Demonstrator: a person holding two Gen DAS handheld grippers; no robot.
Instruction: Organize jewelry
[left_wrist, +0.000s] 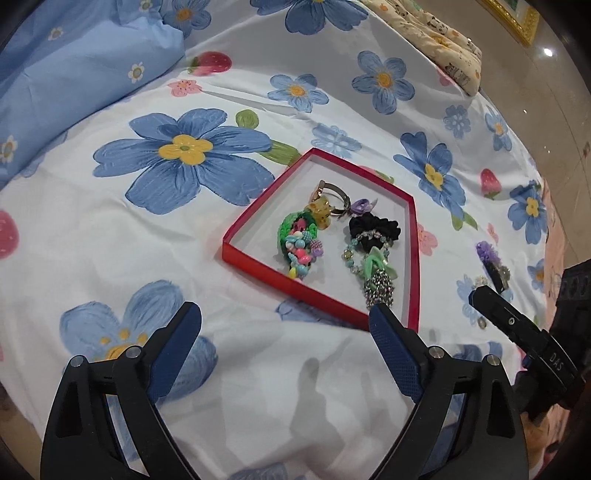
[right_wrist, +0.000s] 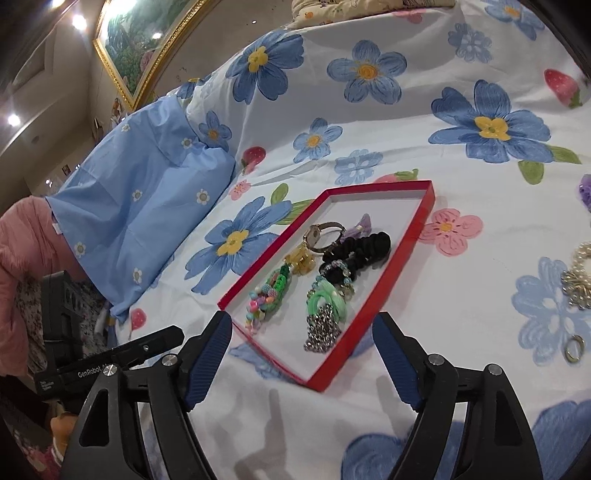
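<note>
Jewelry (left_wrist: 325, 236) lies heaped in the red tray (left_wrist: 321, 291) at frame centre on the floral bedsheet (left_wrist: 110, 229). Left gripper (left_wrist: 286, 325) and right gripper (right_wrist: 303, 332) hover low at each frame's bottom, jaws spread wide, holding nothing.

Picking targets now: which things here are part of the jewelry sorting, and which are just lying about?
Job:
red tray
watch
black scrunchie
chain piece
pearl bracelet, outside the tray
ring, outside the tray

Lying about:
blue pillow
framed picture
pink quilt
</note>
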